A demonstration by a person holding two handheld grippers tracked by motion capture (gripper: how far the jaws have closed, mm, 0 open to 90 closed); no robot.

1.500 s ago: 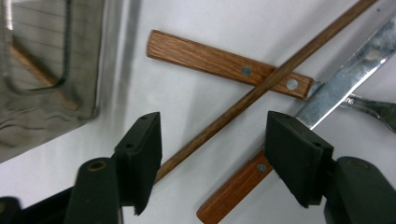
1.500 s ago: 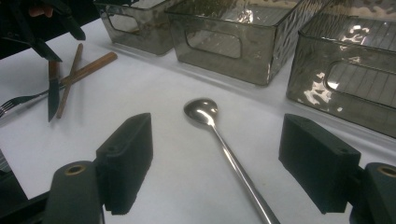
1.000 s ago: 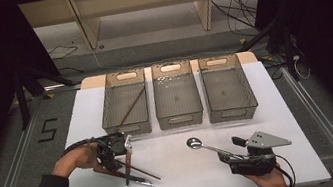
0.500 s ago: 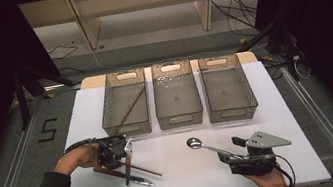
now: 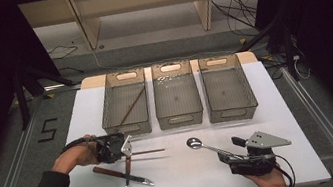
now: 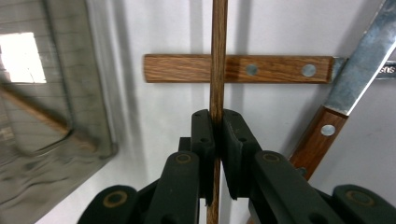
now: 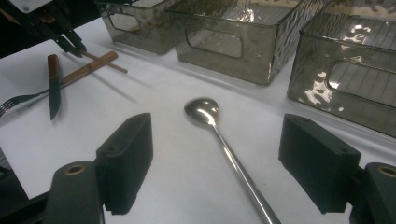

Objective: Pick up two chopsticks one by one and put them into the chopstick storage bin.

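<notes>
Gripping a thin brown wooden chopstick (image 6: pixel 218 56), my left gripper (image 6: pixel 217 123) has just closed near the white table's (image 5: pixel 188 181) front-left corner; my right gripper (image 7: pixel 215 158) gapes around a long steel spoon (image 7: pixel 219 135); no lettering is legible.

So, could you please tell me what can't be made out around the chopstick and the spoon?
- Chopstick: near end, left gripper view, hidden behind the left claw.
- Spoon: handle end, right gripper view, cut off by the bottom edge.
- Knife: blade tip, left gripper view, cut off by the right edge.

brown wooden chopstick (image 6: pixel 217 56), silver spoon (image 7: pixel 201 111), smoky grey bins (image 5: pixel 177 97), white table (image 5: pixel 182 172)
</notes>
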